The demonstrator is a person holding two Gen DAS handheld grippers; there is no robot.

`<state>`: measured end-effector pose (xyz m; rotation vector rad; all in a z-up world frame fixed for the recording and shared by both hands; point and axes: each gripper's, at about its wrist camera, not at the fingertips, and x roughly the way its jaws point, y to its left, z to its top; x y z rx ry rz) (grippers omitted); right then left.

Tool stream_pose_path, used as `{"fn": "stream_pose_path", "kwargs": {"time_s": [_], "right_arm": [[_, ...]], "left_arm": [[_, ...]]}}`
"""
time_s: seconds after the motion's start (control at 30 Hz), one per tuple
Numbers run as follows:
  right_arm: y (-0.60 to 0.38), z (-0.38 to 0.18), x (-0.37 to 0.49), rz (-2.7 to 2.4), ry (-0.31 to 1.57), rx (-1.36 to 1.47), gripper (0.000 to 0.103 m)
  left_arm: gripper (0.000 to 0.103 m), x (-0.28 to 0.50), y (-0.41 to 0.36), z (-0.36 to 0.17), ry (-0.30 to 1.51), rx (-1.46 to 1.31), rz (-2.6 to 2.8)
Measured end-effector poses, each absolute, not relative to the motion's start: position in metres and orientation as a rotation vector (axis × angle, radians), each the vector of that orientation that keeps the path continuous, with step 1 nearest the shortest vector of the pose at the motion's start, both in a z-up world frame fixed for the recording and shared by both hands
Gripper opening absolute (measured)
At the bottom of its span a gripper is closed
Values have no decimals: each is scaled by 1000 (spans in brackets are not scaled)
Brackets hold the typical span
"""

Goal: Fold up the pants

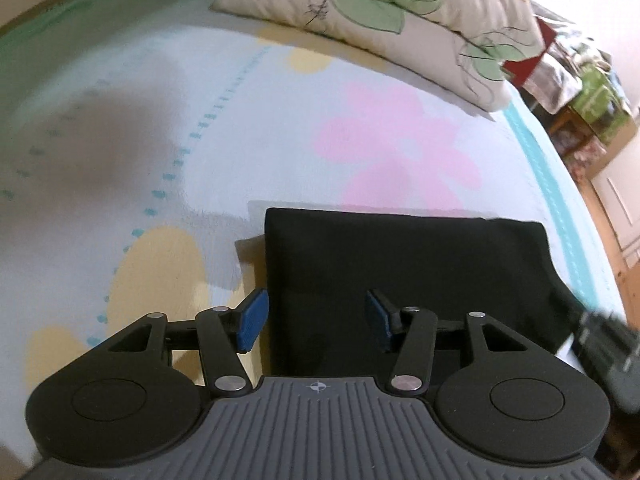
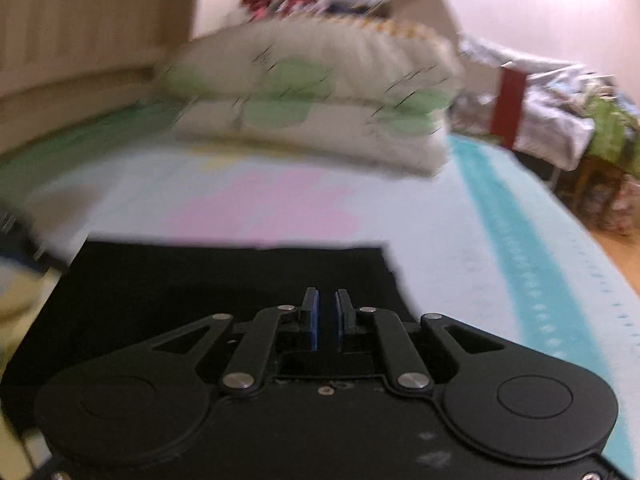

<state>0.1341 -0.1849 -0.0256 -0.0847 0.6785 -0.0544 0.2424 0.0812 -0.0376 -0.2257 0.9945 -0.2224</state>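
Left claw [image 1: 316, 320] is held apart, right claw [image 2: 325, 320] nearly closed on nothing; pants [image 1: 400, 280] should be pressed flat evenly.

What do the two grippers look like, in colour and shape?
The left gripper has a black linkage frame with silver pivot pins, blue textured pads, round black housings and a grey ribbed base bearing a small crosshair mark. The right gripper is similar, but its base is black.

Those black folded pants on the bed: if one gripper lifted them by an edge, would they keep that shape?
Probably not. The black pants look like soft cloth in loose layers, so they would likely droop and unfold. Pushed, they may bunch on the bedsheet rather than slide.
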Motion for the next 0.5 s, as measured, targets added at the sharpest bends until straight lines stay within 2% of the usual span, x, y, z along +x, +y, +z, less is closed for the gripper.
{"fn": "stream_pose_path", "kwargs": {"time_s": [0.1,0.33,0.5], "right_arm": [[-181,-49,142,-42,840,-113,10],[-174,-53,128,-51,812,-121,11],[-182,-48,128,-48,810,-71,11]], "left_arm": [[52,247,83,-42,998,-242,-222],[52,277,82,-45,991,-230,-189],[54,298,79,-66,1022,-205,-162]]}}
